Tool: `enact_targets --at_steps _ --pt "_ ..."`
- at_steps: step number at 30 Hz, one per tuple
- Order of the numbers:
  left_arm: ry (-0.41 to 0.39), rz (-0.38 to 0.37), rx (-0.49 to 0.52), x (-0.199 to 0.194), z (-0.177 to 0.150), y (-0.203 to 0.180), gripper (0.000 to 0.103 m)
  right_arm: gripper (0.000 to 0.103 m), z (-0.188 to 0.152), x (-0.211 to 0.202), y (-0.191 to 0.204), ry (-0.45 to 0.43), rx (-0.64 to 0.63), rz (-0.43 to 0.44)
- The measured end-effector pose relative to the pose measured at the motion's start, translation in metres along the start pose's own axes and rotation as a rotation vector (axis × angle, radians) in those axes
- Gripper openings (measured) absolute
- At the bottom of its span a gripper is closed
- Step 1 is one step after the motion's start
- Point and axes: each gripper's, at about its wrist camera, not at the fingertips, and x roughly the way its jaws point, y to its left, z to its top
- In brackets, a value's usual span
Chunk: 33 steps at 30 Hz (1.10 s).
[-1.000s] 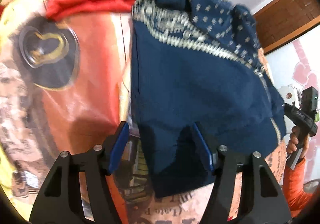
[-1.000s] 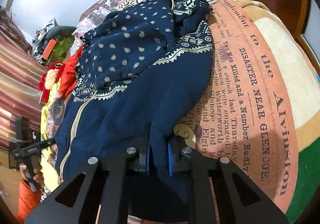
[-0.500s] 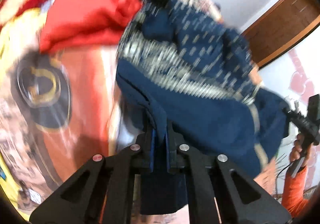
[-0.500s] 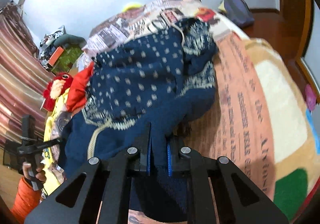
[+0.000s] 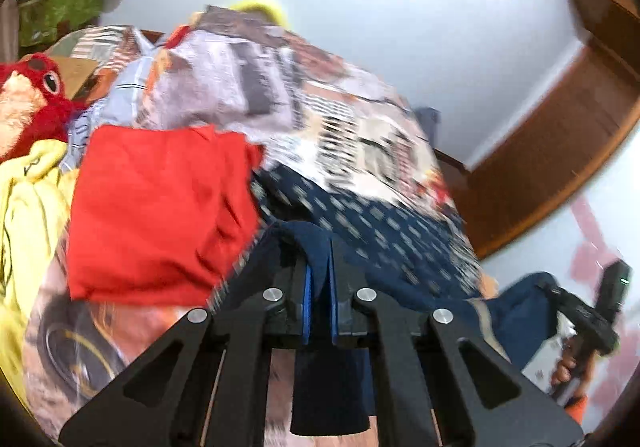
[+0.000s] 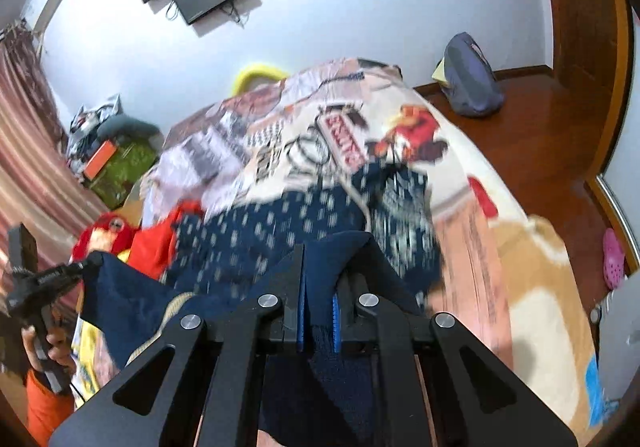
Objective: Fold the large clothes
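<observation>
The left gripper (image 5: 318, 289) jaws pinch the navy sweater (image 5: 384, 231); right gripper (image 6: 318, 307) jaws pinch it too; bed (image 6: 520, 267) print is too blurred to read.

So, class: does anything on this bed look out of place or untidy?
Yes. A red garment lies crumpled beside the navy sweater, and a yellow garment is bunched at the bed's edge, unfolded.

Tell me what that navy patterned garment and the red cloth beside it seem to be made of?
Navy garment: probably knitted wool or acrylic; matte, thick folds, woven-in pale motifs, though blurred. Red cloth: likely thin cotton or synthetic; smooth, matte, soft creases.
</observation>
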Motion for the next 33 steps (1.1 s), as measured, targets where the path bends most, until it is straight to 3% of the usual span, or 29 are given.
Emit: enact_targets --at_steps 2,7,10,13,16,18,22,23,27,29,33 --pt "0.0 0.066 -0.012 0.03 0.012 0.009 0.006 0.008 0.015 0.022 -0.006 0.008 0.013 0.001" --pt "0.099 0.173 -0.034 0.111 0.019 0.038 0.006 0.01 0.027 0.092 -0.027 0.061 0.074 -0.047" --pt "0.137 0.218 -0.002 0.143 0.014 0.043 0.007 0.012 0.024 0.14 -0.041 0.171 0.093 -0.078" --pt "0.157 0.242 0.054 0.154 0.007 0.038 0.008 0.013 0.02 0.161 -0.052 0.251 0.106 -0.075" --pt "0.167 0.279 0.129 0.15 0.005 0.027 0.008 0.019 0.02 0.152 -0.055 0.282 0.109 -0.061" --pt "0.179 0.312 0.176 0.14 0.003 0.017 0.012 0.028 0.019 0.14 -0.054 0.301 0.11 -0.075" --pt "0.142 0.332 0.281 0.109 -0.007 -0.01 0.043 0.045 0.014 0.101 -0.037 0.253 0.031 -0.147" --pt "0.122 0.33 0.306 0.099 -0.01 -0.017 0.045 0.048 0.012 0.089 -0.031 0.225 0.003 -0.163" --pt "0.098 0.26 0.379 0.068 -0.026 -0.044 0.051 0.051 0.002 0.056 -0.009 0.172 -0.076 -0.125" --pt "0.109 0.221 0.406 0.062 -0.037 -0.056 0.056 0.052 -0.01 0.046 0.006 0.184 -0.13 -0.089" --pt "0.159 0.163 0.421 0.067 -0.058 -0.07 0.056 0.052 -0.034 0.054 0.028 0.241 -0.212 -0.03"
